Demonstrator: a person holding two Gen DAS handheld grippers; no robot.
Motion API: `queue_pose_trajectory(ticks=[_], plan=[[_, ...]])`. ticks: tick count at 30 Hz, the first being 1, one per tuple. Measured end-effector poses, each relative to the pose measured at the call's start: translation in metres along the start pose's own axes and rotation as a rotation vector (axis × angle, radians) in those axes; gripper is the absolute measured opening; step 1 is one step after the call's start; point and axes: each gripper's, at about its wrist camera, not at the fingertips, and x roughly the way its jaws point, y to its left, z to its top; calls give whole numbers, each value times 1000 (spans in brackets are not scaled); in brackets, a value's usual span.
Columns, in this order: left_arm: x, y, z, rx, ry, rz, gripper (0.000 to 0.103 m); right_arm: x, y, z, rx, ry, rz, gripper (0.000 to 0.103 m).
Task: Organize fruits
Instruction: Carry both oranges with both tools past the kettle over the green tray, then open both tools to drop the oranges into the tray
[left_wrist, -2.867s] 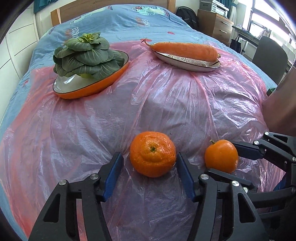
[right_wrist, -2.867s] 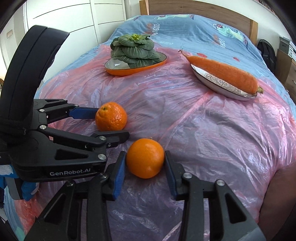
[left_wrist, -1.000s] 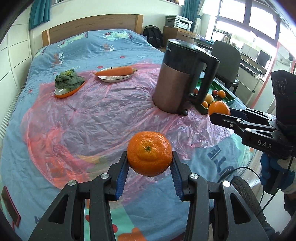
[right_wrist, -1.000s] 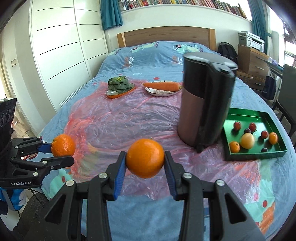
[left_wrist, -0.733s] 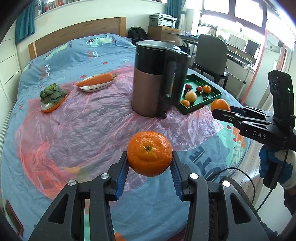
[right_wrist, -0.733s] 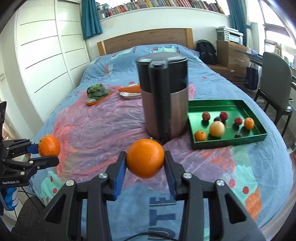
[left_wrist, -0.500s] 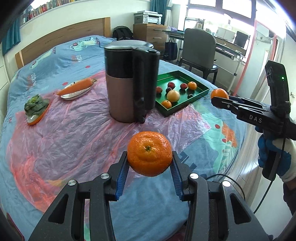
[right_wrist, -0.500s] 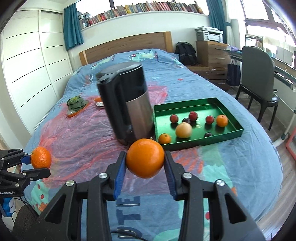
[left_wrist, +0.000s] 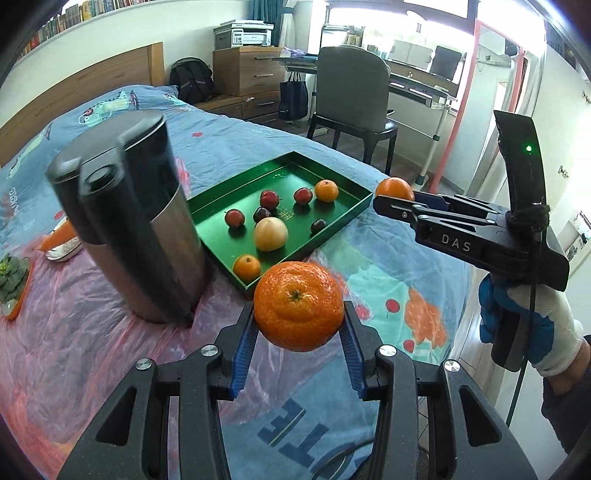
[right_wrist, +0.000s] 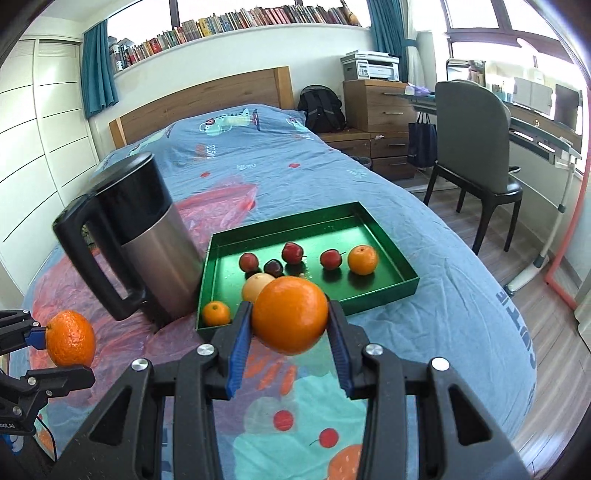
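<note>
My left gripper (left_wrist: 298, 349) is shut on a dimpled mandarin (left_wrist: 298, 305), held in the air over the bed, short of the green tray (left_wrist: 334, 232). My right gripper (right_wrist: 290, 345) is shut on a smooth orange (right_wrist: 290, 315), also off the bed, near the tray's (right_wrist: 384, 291) front edge. Each view shows the other gripper from the side: the right one (left_wrist: 391, 201) with its orange (left_wrist: 393, 188), the left one (right_wrist: 37, 350) with its mandarin (right_wrist: 70, 343). The tray holds several small red fruits, a pale round fruit (left_wrist: 270, 234) and two small oranges.
A tall steel and black kettle (left_wrist: 129, 221) stands on pink plastic sheeting (left_wrist: 92, 332) just left of the tray. Plates with greens (left_wrist: 11, 273) and a carrot sit far left. A chair (right_wrist: 476, 147) and desk stand beyond the bed's right side. A gloved hand (left_wrist: 532, 325) holds the right gripper.
Both grippers have swept sideways across the bed with their fruit; the kettle and green tray have come much closer and now sit just ahead. Grips are unchanged.
</note>
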Motion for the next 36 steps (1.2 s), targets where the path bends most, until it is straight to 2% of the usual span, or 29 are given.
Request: queue_pose_trajectory(ticks=[7, 13, 18, 22, 27, 36], plan=[[66, 8, 48, -10, 33, 66, 38, 54, -31, 24, -8, 20, -42, 41], [121, 13, 75, 1, 55, 87, 38, 107, -47, 43, -37, 45, -65, 41], [166, 21, 100, -29, 54, 164, 38, 150, -60, 69, -52, 54, -89, 41], [195, 40, 122, -99, 51, 225, 38, 183, -69, 82, -65, 75, -112, 41], [219, 60, 134, -156, 68, 278, 38, 218, -78, 85, -74, 116, -130, 41], [248, 80, 139, -214, 129, 277, 39, 242, -76, 80, -101, 153, -139, 41]])
